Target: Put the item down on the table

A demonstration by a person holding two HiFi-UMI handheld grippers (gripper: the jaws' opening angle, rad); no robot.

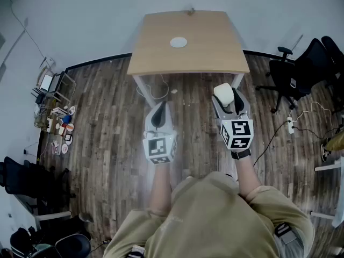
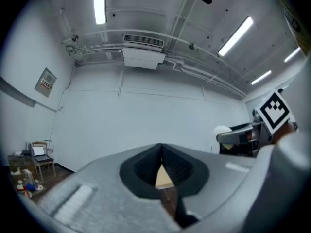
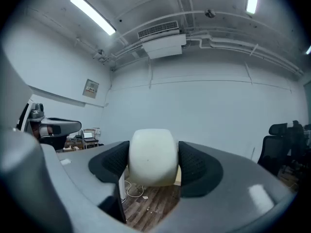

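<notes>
Looks like the carrying step. Holding the item (image 1: pixel 223 93) tight in the right gripper (image 1: pixel 230 104), up in the air, near the table (image 1: pixel 204 52) but not over it, with the left gripper (image 1: pixel 158 113) pinched closed on nothing. Probably next: reach over the table, go down, let go.

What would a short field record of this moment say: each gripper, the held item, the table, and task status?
left gripper: shut, nothing between its jaws
right gripper: shut on the white rounded item
item position: held in the air, short of the table's near edge, over the wood floor
table: light wooden top, ahead of the person
on table: one white round object near the middle; what it is cannot be told
task status: item not yet put down
</notes>
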